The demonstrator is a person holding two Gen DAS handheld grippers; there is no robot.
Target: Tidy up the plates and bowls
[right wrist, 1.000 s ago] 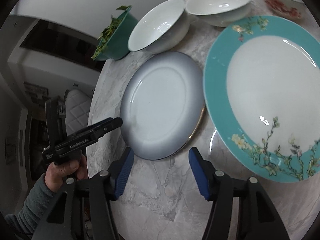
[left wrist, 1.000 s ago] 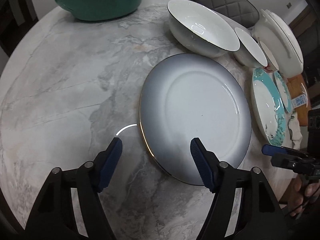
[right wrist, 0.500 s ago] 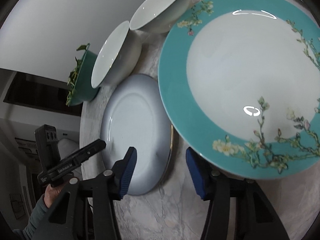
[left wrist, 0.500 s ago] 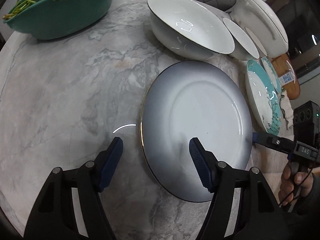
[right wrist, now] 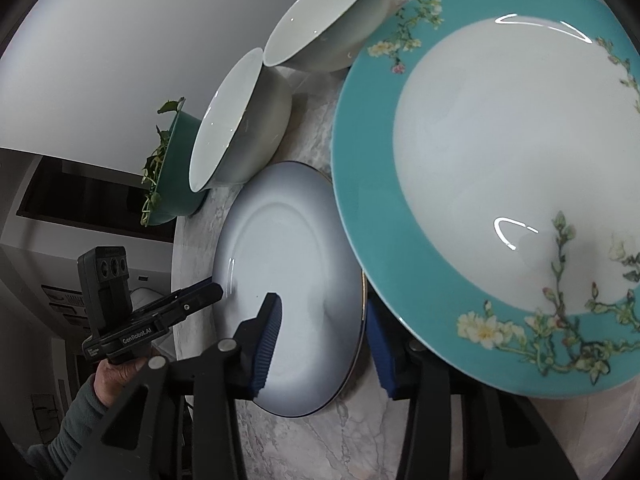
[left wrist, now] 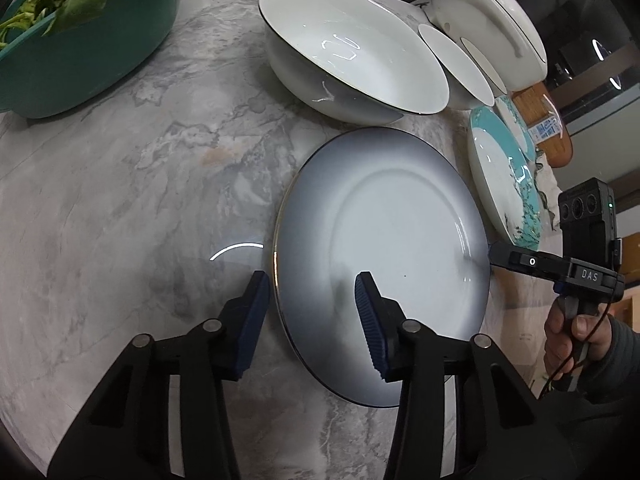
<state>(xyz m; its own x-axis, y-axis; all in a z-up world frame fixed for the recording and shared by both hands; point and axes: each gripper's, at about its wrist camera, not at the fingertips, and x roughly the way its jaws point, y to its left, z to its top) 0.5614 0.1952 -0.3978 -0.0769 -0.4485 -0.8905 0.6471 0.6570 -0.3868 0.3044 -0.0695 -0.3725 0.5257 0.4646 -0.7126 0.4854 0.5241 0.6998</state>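
On a marble table [left wrist: 120,200], the left gripper [left wrist: 308,312], jaws just narrowed, straddles the grey plate's [left wrist: 384,240] near rim without pinching it (teal floral plate [right wrist: 500,160] alongside); the right gripper [right wrist: 324,340], also narrowing, brackets its opposite rim.

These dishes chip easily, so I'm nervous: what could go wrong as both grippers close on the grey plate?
1. Both grippers straddle opposite rims of the grey plate, jaws just closing; uneven pulls could make it slip.
2. The teal plate lies right beside it, over the right gripper; lifting may knock the two rims.
3. The white bowl sits close behind.
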